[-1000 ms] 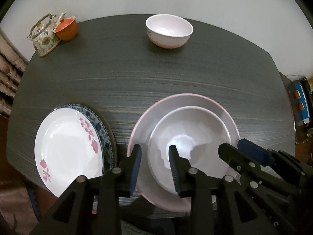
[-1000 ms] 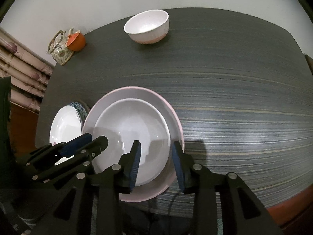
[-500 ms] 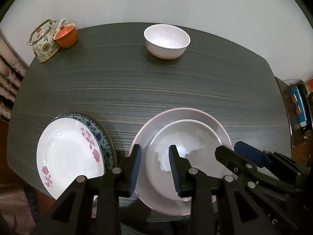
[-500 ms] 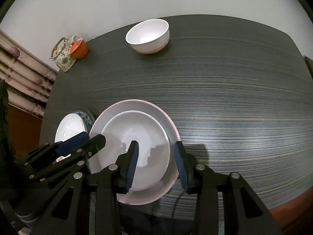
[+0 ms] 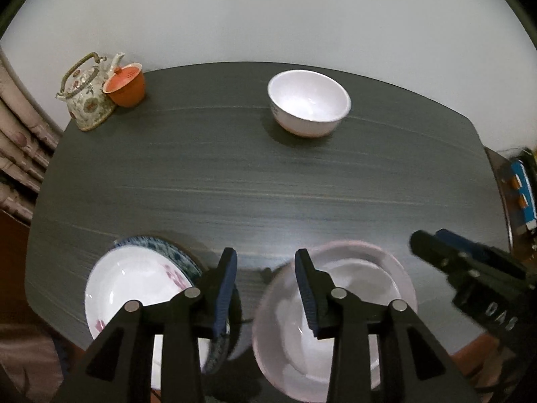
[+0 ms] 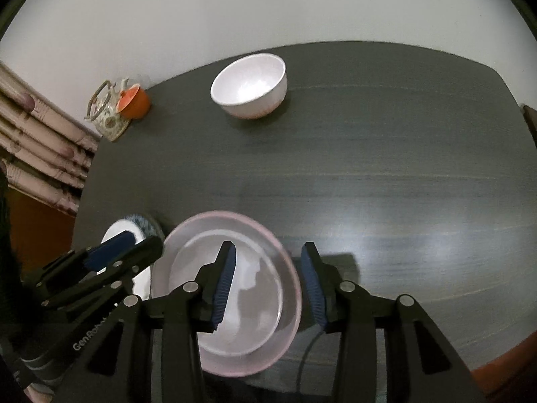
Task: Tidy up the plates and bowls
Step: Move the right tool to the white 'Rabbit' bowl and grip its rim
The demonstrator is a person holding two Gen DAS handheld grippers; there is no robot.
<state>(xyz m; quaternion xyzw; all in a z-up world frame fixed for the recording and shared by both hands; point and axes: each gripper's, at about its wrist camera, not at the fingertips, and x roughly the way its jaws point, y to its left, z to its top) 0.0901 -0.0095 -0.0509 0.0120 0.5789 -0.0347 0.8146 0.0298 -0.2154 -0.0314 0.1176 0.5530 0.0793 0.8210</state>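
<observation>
The shallow white plate lies nested inside the larger pink-rimmed plate, and this pair sits near the front edge of my dark wood-grain table. Just to their left is a second stack: a white plate with pink flowers on top of a blue-patterned plate, whose rim shows along the far side.

My left gripper hangs over the gap between the 2 stacks, with 1 finger above the flowered plate and the other above the left rim of the pink-rimmed plate. Its jaws have just been opening, with nothing pinched between them. My right gripper straddles the right rim of the nested pair from above; its jaws have also just been opening, and the pads stand clear of the rim, so it grips nothing.

Well beyond, toward the far edge, a deep white bowl stands upright by itself. In the far left corner sits a floral teapot with an orange cup touching it. A pale wall rises behind the table, and patterned fabric hangs at the left.
</observation>
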